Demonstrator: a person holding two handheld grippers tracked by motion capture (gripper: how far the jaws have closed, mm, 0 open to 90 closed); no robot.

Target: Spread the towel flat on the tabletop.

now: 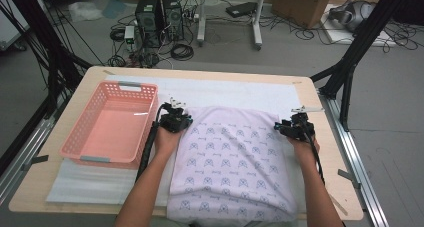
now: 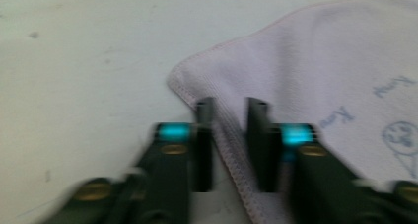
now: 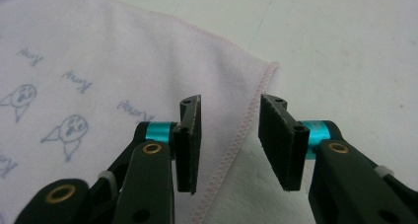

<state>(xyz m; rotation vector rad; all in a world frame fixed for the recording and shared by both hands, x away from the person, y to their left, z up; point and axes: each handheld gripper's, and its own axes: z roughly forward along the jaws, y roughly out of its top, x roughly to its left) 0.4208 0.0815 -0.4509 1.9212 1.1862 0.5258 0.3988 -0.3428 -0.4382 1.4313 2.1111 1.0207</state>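
Note:
A pale lilac cloth [image 1: 230,157] printed with small blue figures lies flat on the white mat [image 1: 240,92], and its near end hangs over the table's front edge. My left gripper [image 1: 176,114] is at the cloth's far left corner. In the left gripper view its jaws [image 2: 230,110] stand a narrow gap apart astride the stitched hem [image 2: 229,150], which lies flat between them. My right gripper [image 1: 295,123] is at the far right corner. There the jaws [image 3: 230,108] stand wider, open, with the pink hem [image 3: 236,145] between them and untouched.
An empty pink plastic basket [image 1: 75,137] stands on the left of the table, close beside my left hand. The wooden table's right edge [image 1: 330,152] runs just past my right hand. Black frame legs, computers and cables stand on the floor behind.

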